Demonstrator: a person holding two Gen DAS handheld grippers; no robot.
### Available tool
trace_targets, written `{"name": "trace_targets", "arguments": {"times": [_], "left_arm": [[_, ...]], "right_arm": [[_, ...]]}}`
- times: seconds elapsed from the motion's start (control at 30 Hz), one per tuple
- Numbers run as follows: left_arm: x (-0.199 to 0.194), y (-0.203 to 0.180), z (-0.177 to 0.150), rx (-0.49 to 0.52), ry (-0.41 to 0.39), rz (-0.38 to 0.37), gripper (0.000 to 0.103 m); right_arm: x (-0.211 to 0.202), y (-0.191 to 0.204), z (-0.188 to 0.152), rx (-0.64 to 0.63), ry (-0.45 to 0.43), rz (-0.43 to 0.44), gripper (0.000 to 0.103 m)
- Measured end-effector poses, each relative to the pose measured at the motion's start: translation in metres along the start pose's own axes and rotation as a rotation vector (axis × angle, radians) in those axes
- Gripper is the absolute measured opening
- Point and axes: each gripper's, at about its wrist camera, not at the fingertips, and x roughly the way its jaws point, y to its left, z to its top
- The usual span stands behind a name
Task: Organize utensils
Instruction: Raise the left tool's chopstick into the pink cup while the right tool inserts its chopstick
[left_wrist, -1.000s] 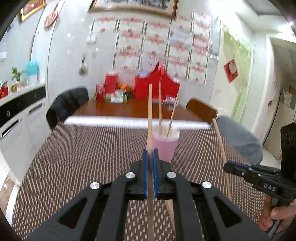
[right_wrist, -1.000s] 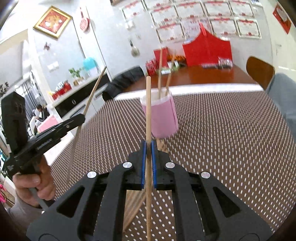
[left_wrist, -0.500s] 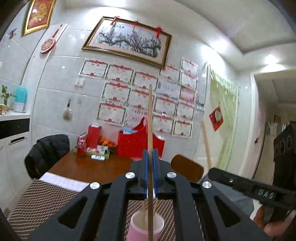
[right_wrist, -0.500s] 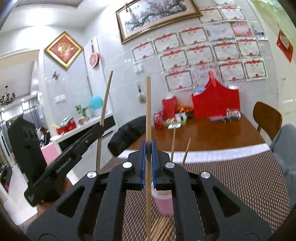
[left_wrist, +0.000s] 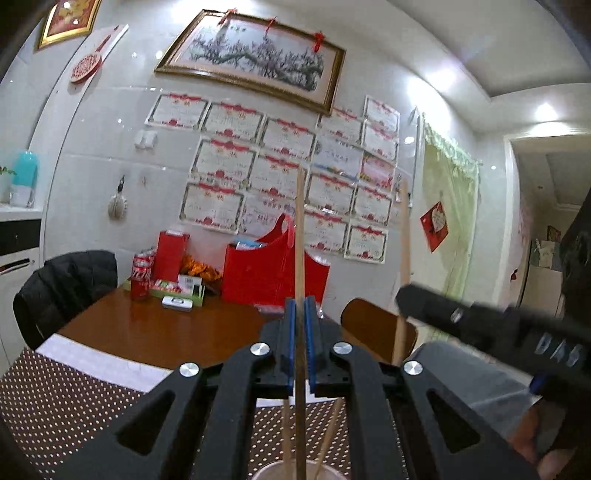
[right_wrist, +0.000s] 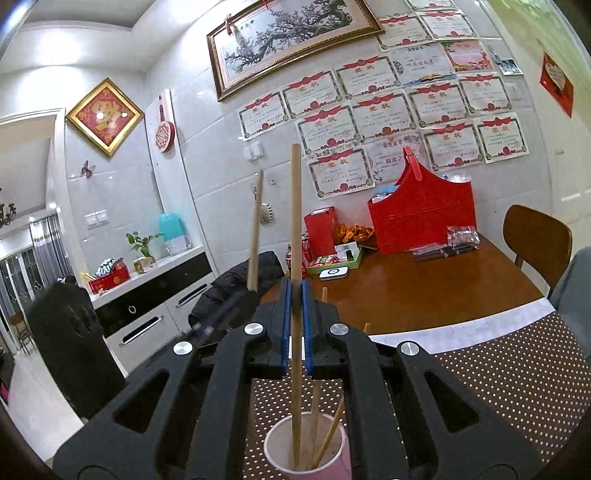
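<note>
Left wrist: left gripper (left_wrist: 300, 343) clamped on an upright chopstick (left_wrist: 299, 266) above the pink cup (left_wrist: 295, 473); right wrist: right gripper (right_wrist: 296, 325) clamped on another chopstick (right_wrist: 295, 258), its lower end inside the cup (right_wrist: 306, 446) on the dotted mat (right_wrist: 517, 373)

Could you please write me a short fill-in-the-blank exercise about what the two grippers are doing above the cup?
1. Each gripper is shut on one wooden ____.
2. The lower end of the chopstick in the right gripper is inside the ____ cup.
3. Besides it, the cup already holds ____ other chopsticks.
4. The left gripper holds its chopstick nearly ____.

Missing words: chopstick; pink; two; upright
</note>
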Motion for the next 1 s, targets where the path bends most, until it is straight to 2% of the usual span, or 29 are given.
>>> {"name": "trace_targets", "arguments": {"times": [0.5,0.57,0.6,0.63,0.67,0.7,0.77,0.87,1.0], "left_arm": [[0.022,0.012,-0.039,0.002,0.091,0.014,0.005],[0.02,0.013,-0.042,0.001,0.122,0.02,0.01],[0.017,0.014,-0.043,0.0,0.135,0.021,0.018],[0.015,0.014,-0.043,0.002,0.141,0.028,0.039],[0.011,0.015,-0.042,0.004,0.144,0.036,0.052],[0.006,0.015,-0.04,0.006,0.141,0.043,0.055],[-0.007,0.016,-0.034,0.017,0.129,0.054,0.067],[-0.025,0.015,-0.024,0.033,0.115,0.069,0.076],[-0.05,0.009,-0.01,0.061,0.12,0.109,0.082]], "right_arm": [[0.028,-0.01,-0.024,-0.008,0.078,-0.02,0.006],[0.029,-0.012,-0.028,0.001,0.104,-0.018,0.007],[0.029,-0.013,-0.029,0.01,0.114,-0.017,0.01],[0.026,-0.015,-0.03,0.027,0.114,-0.018,0.031],[0.022,-0.018,-0.03,0.043,0.1,-0.021,0.056],[0.017,-0.019,-0.03,0.056,0.08,-0.023,0.095],[0.006,-0.022,-0.028,0.073,0.05,-0.025,0.097],[-0.009,-0.024,-0.023,0.09,0.038,-0.045,0.097],[-0.027,-0.025,-0.019,0.099,0.037,-0.087,0.097]]}}
